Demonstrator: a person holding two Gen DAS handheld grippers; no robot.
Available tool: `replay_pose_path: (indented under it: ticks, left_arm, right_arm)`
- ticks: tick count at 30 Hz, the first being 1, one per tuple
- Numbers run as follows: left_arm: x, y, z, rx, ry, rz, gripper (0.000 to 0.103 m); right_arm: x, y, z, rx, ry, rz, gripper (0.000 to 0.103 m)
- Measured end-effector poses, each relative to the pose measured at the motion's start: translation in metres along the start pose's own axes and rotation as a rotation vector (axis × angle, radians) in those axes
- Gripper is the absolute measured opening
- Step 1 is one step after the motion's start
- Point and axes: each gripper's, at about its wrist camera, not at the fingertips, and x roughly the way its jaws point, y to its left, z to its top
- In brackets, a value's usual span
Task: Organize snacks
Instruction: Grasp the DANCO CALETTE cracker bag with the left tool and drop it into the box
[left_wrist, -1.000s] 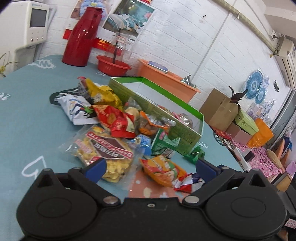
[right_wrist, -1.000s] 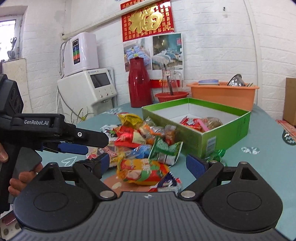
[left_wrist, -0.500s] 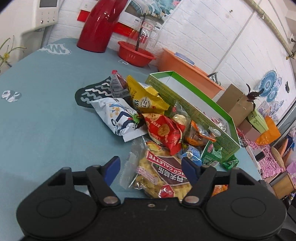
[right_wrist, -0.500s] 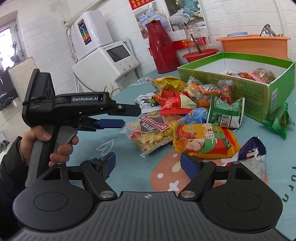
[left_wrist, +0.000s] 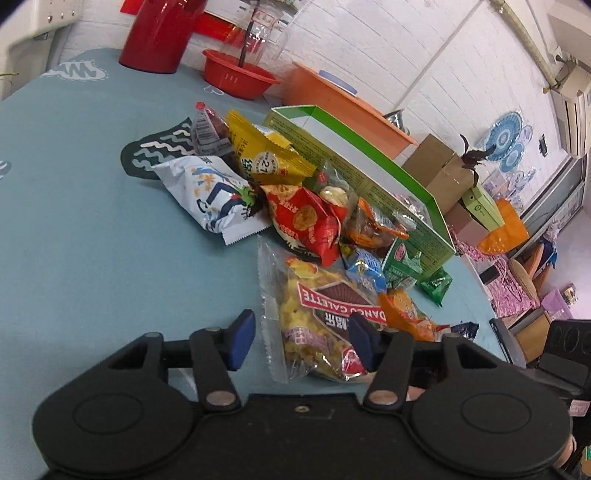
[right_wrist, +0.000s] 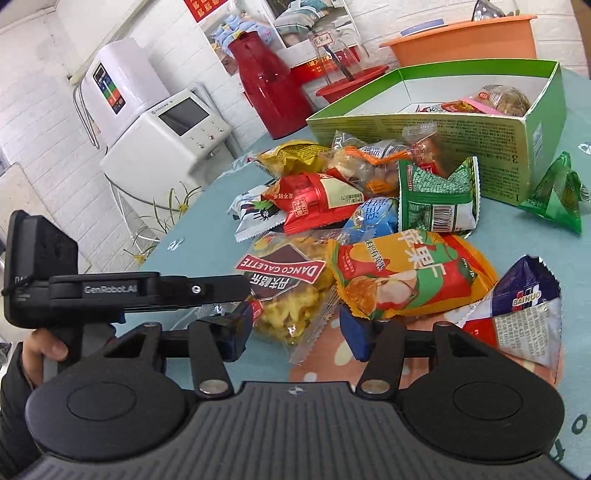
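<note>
A pile of snack packets lies on the teal table beside an open green box (left_wrist: 373, 181) (right_wrist: 436, 129) that holds a few snacks. My left gripper (left_wrist: 301, 343) is open, its fingers on either side of the near end of a clear Danco Galette packet (left_wrist: 321, 317) (right_wrist: 284, 284). In the right wrist view the left gripper's body (right_wrist: 122, 291) reaches in from the left over that packet. My right gripper (right_wrist: 295, 334) is open and empty, low over the table just before the orange packet (right_wrist: 406, 277) and the Danco packet.
Other packets: red (left_wrist: 306, 221), yellow (left_wrist: 266, 155), white-blue (left_wrist: 214, 195), green (right_wrist: 436, 199), a green triangle (right_wrist: 557, 192), a blue-white Bainuo triangle (right_wrist: 517, 310). A red jug (right_wrist: 269, 92), red bowl (left_wrist: 240, 77) and orange tub (left_wrist: 343, 107) stand at the back.
Both grippers have come down and closer to the pile. My left gripper has moved over the Danco Galette packet so its fingers now straddle it; its jaws have narrowed a little.
</note>
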Motion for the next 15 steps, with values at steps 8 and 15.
replay_pose_path:
  ticks: [8, 15]
  left_arm:
    - [0.005, -0.008, 0.0, -0.016, 0.004, 0.034, 0.033]
    - [-0.039, -0.044, 0.008, 0.058, -0.119, 0.026, 0.031]
  right_arm:
    - [0.011, 0.006, 0.0, -0.005, 0.002, 0.006, 0.056]
    - [-0.026, 0.024, 0.012, -0.102, -0.095, 0.069, 0.053]
